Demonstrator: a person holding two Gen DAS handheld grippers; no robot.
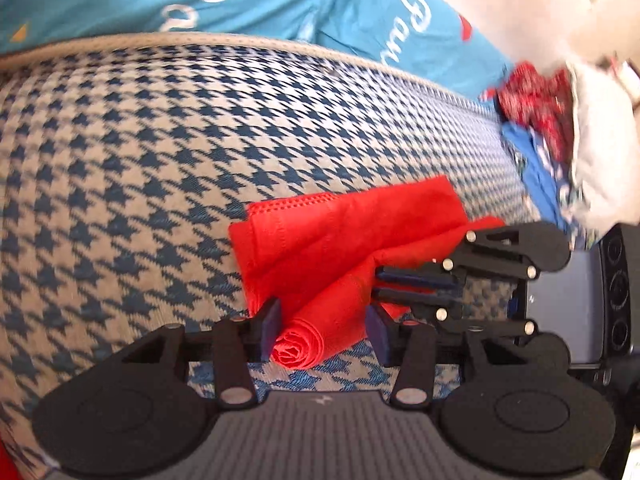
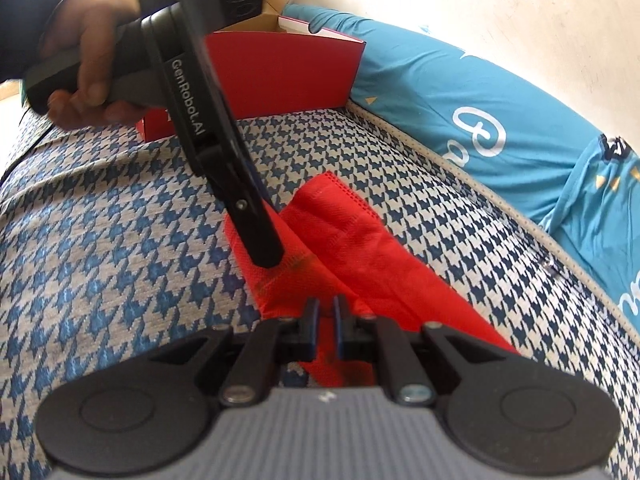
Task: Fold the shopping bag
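- The red shopping bag point(image 1: 344, 240) is lying on the houndstooth-covered cushion point(image 1: 160, 160), already gathered into a narrow band; its near end is wound into a tight roll point(image 1: 298, 346) while the far end is lying flat with a stitched hem point(image 1: 292, 202) showing toward 11 o'clock.
- The left gripper point(image 1: 324, 330) is straddling that roll, its jaws standing apart with one blue pad on each side; the left pad seems to be touching the fabric, the right one is sitting just clear, so it is bracketing the roll, not squeezing it.
- The right gripper point(image 2: 325, 328) is coming in from 3 o'clock in the left wrist view, jaws drawn nearly together with red fabric running between the pads; it appears to be pinching the band just beside the roll, though I cannot tell how firmly.
- In the right wrist view, the person's hand point(image 2: 86, 56) is holding the left tool at 10 o'clock, its tip pressing down onto the bag.
- A red box point(image 2: 280, 68) is standing at 12 o'clock beyond the cushion, and a turquoise sheet point(image 2: 460, 92) is running along its edge toward 2 o'clock.
- Judging from this, rolling is under way, with much of the band left flat toward 12 o'clock.
- The next move is likely calling for steady tension on the band while the roll is being turned onward, as loose fabric could let the coil spring open.
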